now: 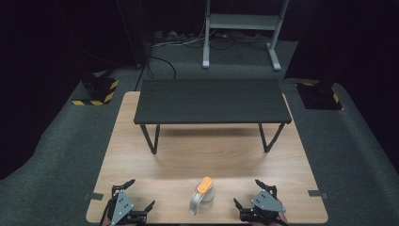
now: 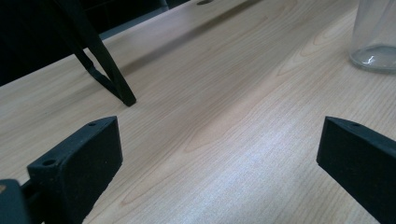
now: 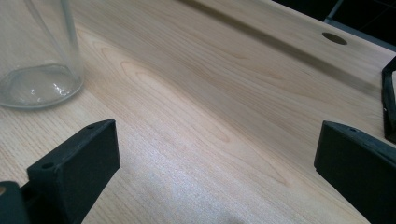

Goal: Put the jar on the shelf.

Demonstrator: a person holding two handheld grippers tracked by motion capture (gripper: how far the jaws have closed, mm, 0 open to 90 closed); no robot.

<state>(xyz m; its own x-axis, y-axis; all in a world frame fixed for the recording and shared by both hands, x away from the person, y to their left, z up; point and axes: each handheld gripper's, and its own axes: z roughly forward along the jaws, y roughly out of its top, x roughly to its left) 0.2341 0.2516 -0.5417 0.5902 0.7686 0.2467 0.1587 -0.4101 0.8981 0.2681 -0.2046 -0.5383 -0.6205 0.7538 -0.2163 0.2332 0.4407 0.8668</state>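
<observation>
A clear glass jug (image 1: 202,197) with an orange lid (image 1: 204,184) and a handle stands upright near the front edge of the wooden table (image 1: 207,150), between the two grippers. My left gripper (image 1: 139,195) rests at the front left, open, with bare wood between its jaws. My right gripper (image 1: 248,193) rests at the front right, also open and holding nothing. In the left gripper view the jug's glass base (image 2: 376,42) sits at the upper right. The right gripper view has that glass base (image 3: 37,60) at the upper left, beside the left jaw.
A low black bench-like shelf (image 1: 211,100) on thin legs stands across the back half of the table; one leg (image 2: 100,65) shows in the left gripper view. A white metal stand (image 1: 242,28) and cables lie on the grey floor behind.
</observation>
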